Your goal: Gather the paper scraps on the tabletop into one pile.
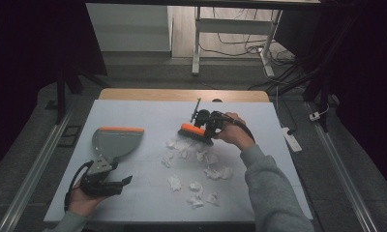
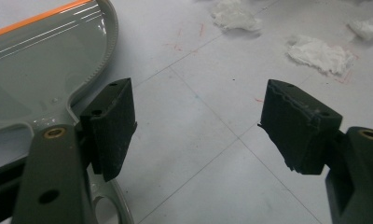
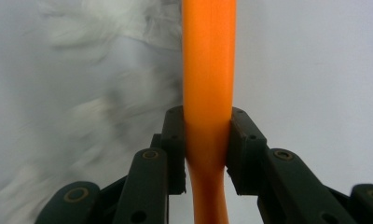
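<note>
Right gripper [image 3: 207, 140] pinching the orange brush [image 1: 193, 130] by its handle, jaws pressed on both flanks of the plastic, bristles down on the counter [image 1: 133, 113] at the twelve o'clock edge of the scattered paper scraps [image 1: 218, 172]. Blurred white scraps at nine to eleven o'clock of the handle in the right gripper view. Left gripper [image 2: 198, 126] spread wide and holding nothing, resting on the counter just at five o'clock of the grey dustpan [image 1: 115, 143], whose handle lies against the left jaw in the left gripper view. Dustpan well apart from the scraps, at nine o'clock of the pile, orange lip facing twelve o'clock rather than toward the paper.

Likely trouble, judged from this layout: dustpan unheld and free to slide or pivot once scraps are pushed against it; lip turned away from the pile, so paper swept past it or off the counter edge; light crumpled scraps flicked away by a fast stroke; smooth handle twisting in a two-sided pinch under bristle drag; outlying scraps at six o'clock missed.

No brand, label or readable writing; only faint red and blue marks on the counter.
</note>
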Demonstrator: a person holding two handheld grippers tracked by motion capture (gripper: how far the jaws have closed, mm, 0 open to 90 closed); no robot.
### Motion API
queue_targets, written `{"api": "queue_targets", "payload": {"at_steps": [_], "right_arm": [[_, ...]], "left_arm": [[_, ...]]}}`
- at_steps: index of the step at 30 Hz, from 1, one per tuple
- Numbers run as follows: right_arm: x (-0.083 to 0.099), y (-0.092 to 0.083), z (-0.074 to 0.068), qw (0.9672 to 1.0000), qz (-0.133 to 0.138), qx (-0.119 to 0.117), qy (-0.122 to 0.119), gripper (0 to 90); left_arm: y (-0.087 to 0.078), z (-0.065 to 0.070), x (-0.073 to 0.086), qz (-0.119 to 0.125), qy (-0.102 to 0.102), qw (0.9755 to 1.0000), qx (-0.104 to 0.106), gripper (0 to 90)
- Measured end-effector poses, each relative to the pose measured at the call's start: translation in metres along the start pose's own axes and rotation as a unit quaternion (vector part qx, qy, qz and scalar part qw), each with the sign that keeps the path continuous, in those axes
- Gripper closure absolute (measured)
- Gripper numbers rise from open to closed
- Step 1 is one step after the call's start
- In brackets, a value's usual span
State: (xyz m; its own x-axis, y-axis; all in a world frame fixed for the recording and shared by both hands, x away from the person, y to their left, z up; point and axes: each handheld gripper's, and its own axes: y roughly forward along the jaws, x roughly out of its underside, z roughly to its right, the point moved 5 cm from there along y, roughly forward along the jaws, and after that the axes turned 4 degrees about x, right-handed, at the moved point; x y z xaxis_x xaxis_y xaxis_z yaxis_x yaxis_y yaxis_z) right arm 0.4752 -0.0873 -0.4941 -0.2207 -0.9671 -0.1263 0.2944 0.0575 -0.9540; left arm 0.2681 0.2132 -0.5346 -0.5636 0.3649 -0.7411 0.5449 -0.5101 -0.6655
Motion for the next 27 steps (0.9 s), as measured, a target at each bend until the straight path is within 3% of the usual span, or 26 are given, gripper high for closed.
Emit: {"api": "queue_targets", "payload": {"at_steps": [4, 6, 7, 8, 9, 15, 20, 23, 25, 27], "right_arm": [[0.009, -0.008, -0.015, 0.9997, 0.002, -0.017, -0.017, 71.0], [0.015, -0.016, -0.019, 0.9997, 0.02, -0.011, -0.009, 70.9], [0.018, -0.022, -0.02, 0.9995, 0.03, -0.012, 0.0, 70.9], [0.023, -0.032, -0.017, 0.9981, 0.056, -0.016, 0.018, 70.9], [0.023, -0.032, -0.017, 0.9981, 0.056, -0.016, 0.018, 70.9], [0.03, -0.055, -0.006, 0.9924, 0.098, 0.006, 0.073, 70.9], [0.024, -0.059, -0.004, 0.9846, 0.126, 0.003, 0.121, 70.9], [0.012, -0.059, -0.01, 0.9797, 0.143, -0.011, 0.141, 70.9], [-0.002, -0.057, -0.016, 0.9741, 0.157, -0.03, 0.16, 70.9], [-0.005, -0.057, -0.019, 0.9728, 0.158, -0.036, 0.166, 70.9]], "left_arm": [[0.0, 0.0, 0.0, 0.001, 0.0, 1.0, 0.002, 27.3], [0.0, 0.0, 0.0, 0.002, 0.0, 1.0, 0.003, 27.3], [0.0, 0.001, 0.0, 0.002, 0.0, 1.0, 0.003, 27.3], [0.0, 0.001, -0.001, 0.002, 0.001, 1.0, 0.004, 27.3], [-0.001, 0.001, -0.001, 0.003, 0.001, 1.0, 0.004, 27.3], [0.0, 0.002, -0.001, 0.002, 0.001, 1.0, 0.003, 27.3], [-0.001, 0.001, -0.001, 0.003, -0.001, 1.0, 0.003, 27.3], [-0.001, 0.001, -0.001, 0.002, -0.001, 1.0, 0.002, 27.3], [-0.001, 0.001, -0.001, 0.002, -0.001, 1.0, 0.001, 27.3], [-0.001, 0.001, -0.001, 0.002, -0.001, 1.0, 0.001, 27.3]]}}
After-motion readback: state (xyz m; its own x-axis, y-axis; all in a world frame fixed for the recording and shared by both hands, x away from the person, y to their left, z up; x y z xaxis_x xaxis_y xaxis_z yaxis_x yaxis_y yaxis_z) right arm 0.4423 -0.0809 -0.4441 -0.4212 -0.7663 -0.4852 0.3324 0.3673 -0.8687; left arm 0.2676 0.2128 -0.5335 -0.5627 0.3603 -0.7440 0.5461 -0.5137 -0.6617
